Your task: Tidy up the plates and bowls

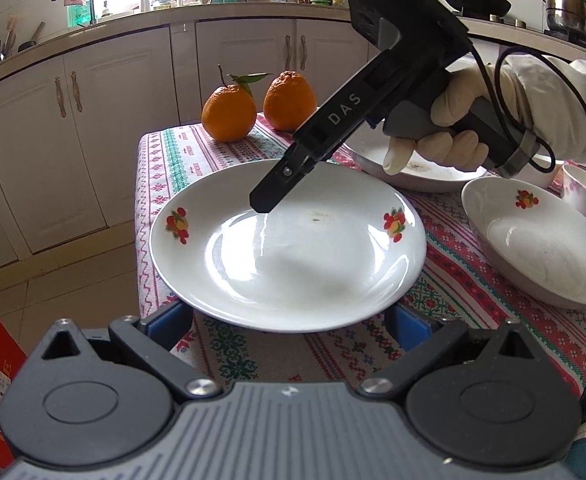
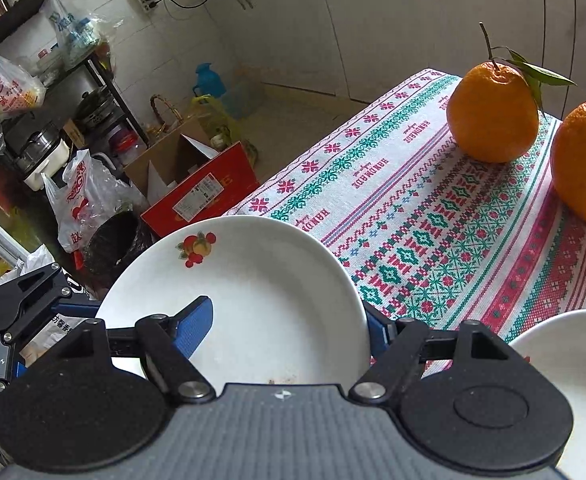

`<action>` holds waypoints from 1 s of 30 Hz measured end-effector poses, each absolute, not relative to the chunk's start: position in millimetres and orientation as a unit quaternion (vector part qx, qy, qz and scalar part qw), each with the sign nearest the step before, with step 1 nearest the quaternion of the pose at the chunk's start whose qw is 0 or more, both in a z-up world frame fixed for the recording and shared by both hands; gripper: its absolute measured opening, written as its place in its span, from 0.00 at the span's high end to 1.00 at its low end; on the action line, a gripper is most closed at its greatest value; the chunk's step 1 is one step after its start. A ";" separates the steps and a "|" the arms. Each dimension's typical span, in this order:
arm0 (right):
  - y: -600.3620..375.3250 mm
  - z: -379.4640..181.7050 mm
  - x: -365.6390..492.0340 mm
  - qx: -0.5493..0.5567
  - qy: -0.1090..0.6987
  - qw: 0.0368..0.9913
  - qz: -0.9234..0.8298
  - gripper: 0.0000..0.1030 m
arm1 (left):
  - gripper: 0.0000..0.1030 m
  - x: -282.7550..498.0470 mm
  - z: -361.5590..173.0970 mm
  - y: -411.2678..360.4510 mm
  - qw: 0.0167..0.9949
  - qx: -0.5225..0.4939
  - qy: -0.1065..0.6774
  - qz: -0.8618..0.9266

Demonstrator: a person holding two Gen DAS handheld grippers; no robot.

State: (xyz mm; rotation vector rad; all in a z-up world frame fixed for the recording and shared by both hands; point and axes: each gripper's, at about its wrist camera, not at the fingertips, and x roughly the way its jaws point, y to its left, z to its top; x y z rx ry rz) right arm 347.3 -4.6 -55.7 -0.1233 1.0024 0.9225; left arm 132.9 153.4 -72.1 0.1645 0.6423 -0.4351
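Two oranges (image 1: 229,114), pebbly-skinned, one with stem and leaves, sit at the far edge of the woven patterned tablecloth (image 1: 165,168). The glossy white plate (image 1: 289,264) with fruit decals lies mid-table, near the left edge. The left gripper (image 1: 291,322) gapes wide, blue pads tucked under the near rim; I cannot tell whether they touch it. The right gripper (image 2: 285,328) slants in across the far rim, part open, one pad over the well and the other outside. A gloved hand (image 1: 453,120) blocks a second plate (image 1: 413,176). A white bowl (image 1: 541,248) is rightmost.
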 end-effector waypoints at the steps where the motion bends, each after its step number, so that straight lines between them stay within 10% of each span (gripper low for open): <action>1: -4.1 -55.7 346.9 -0.059 0.462 0.776 0.426 0.20 | 0.02 133.1 -72.0 153.4 0.922 0.079 0.313 -0.212; 8: 1.3 -53.1 341.1 -0.076 0.451 0.782 0.424 0.01 | 0.01 136.9 -71.4 154.7 0.921 0.071 0.315 -0.216; 30: -105.2 19.9 203.2 -0.076 0.384 0.856 0.339 0.00 | 0.01 60.8 -46.0 121.5 0.921 0.057 0.306 -0.233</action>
